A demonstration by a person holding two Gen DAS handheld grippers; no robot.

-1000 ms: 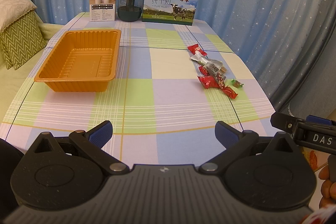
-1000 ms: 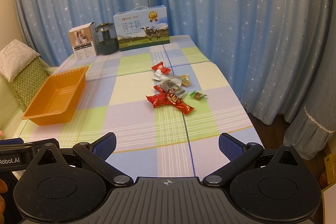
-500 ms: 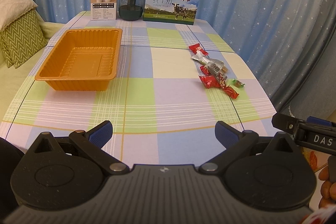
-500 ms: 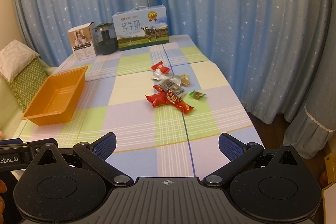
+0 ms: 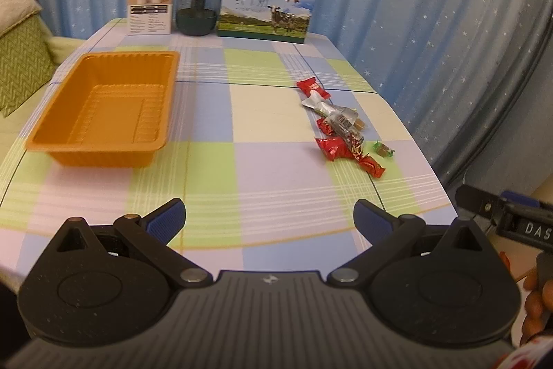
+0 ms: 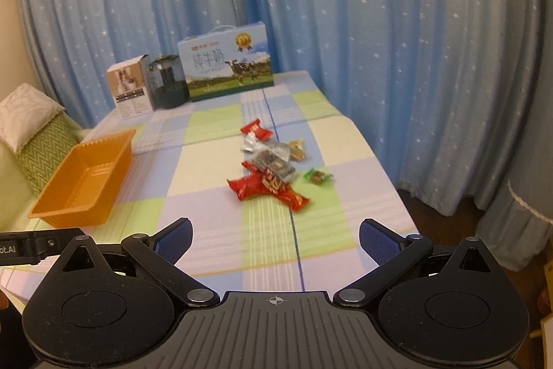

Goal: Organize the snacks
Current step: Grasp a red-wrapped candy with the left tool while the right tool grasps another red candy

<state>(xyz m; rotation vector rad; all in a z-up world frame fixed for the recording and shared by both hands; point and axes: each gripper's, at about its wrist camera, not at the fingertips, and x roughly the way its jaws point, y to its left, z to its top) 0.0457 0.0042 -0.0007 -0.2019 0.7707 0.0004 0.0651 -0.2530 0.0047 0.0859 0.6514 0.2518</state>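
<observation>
Both tools, the left tool [image 5: 269, 219] and the right tool [image 6: 275, 240], were held wide apart and empty over the counter [image 5: 262, 168], so one snack from the pile of snacks [image 6: 271, 173] was best pinched alone and dropped into the empty orange tray [image 5: 103, 108].

Both my wrist cams sit low at the near table [image 5: 276, 161] edge, looking down its length toward the curtains [image 6: 345, 6]. Left one faces the orange tray [image 5: 100, 113], right one the snack pile [image 6: 273, 168]; both catch both.
</observation>
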